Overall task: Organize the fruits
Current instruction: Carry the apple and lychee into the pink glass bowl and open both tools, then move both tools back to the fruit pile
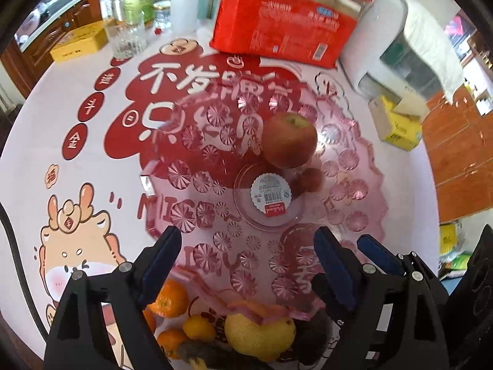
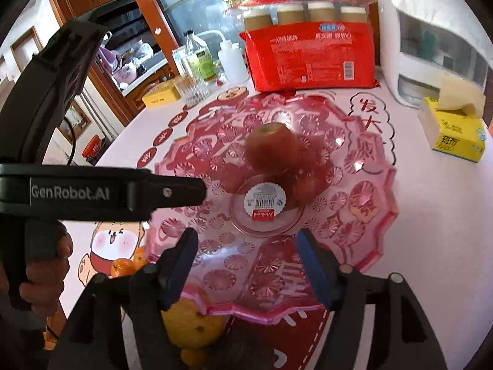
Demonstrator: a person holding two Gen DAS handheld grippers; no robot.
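A pink clear glass fruit plate point(image 1: 348, 157) point(image 2: 363, 225) stands on the table. A red apple point(image 1: 289, 140) point(image 2: 271, 146) lies in it, past the middle sticker. My left gripper point(image 1: 246, 256) is open and empty above the plate's near part. My right gripper point(image 2: 246, 262) is open and empty over the near rim. Under and before the near rim lie several tangerines point(image 1: 169, 297) point(image 2: 123, 266), a yellow pear point(image 1: 257, 334) point(image 2: 192, 325) and a dark avocado point(image 1: 311, 336). The right gripper's fingers point(image 1: 374, 251) show in the left wrist view.
A red pack of paper cups point(image 1: 283, 27) point(image 2: 311, 58), a white dispenser box point(image 1: 400, 43) point(image 2: 431, 40), a yellow tissue box point(image 1: 397, 123) point(image 2: 456, 129), a glass point(image 1: 128, 38), bottles point(image 2: 200, 58) and a yellow tin point(image 1: 78, 41) stand at the table's far side.
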